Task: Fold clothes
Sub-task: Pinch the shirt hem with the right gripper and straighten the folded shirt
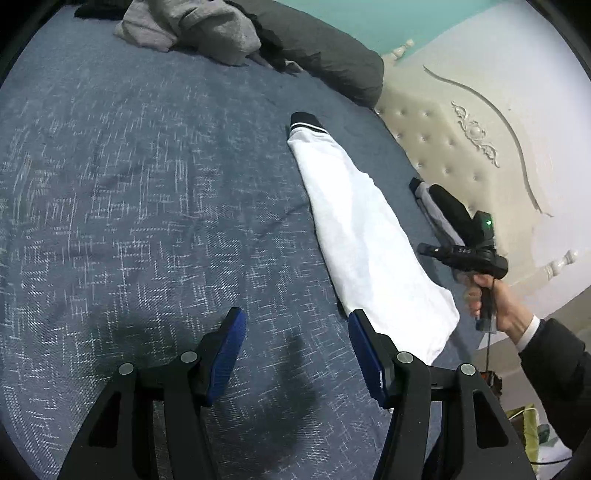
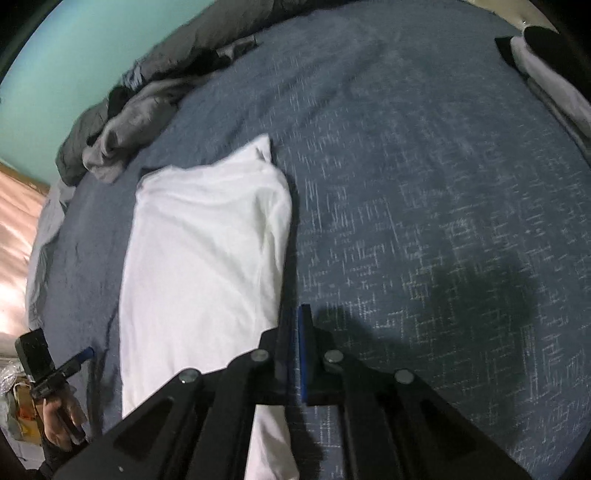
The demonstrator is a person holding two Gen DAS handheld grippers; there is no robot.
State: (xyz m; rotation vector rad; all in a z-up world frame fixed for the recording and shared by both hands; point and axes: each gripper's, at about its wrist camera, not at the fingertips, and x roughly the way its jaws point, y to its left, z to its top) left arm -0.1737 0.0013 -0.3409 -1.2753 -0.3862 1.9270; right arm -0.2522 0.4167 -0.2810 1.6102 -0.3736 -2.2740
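A white garment (image 1: 362,236) lies folded into a long strip on the blue bed cover (image 1: 129,184), its black-striped end (image 1: 306,123) pointing away from me. My left gripper (image 1: 295,314) hovers open at the strip's near end, its right pad beside the cloth's edge and nothing between the pads. A hand (image 1: 495,302) holds my right gripper (image 1: 421,249) over the strip's right side. In the right wrist view the right gripper (image 2: 295,312) is shut, just off the edge of the white garment (image 2: 207,251), with no cloth visibly pinched. The left gripper (image 2: 79,360) shows at lower left.
A heap of grey clothes (image 1: 192,29) and a dark grey duvet (image 1: 325,55) lie at the far side of the bed. A small folded stack (image 1: 424,199) sits by the cream tufted headboard (image 1: 461,129), also seen as the folded stack (image 2: 546,74).
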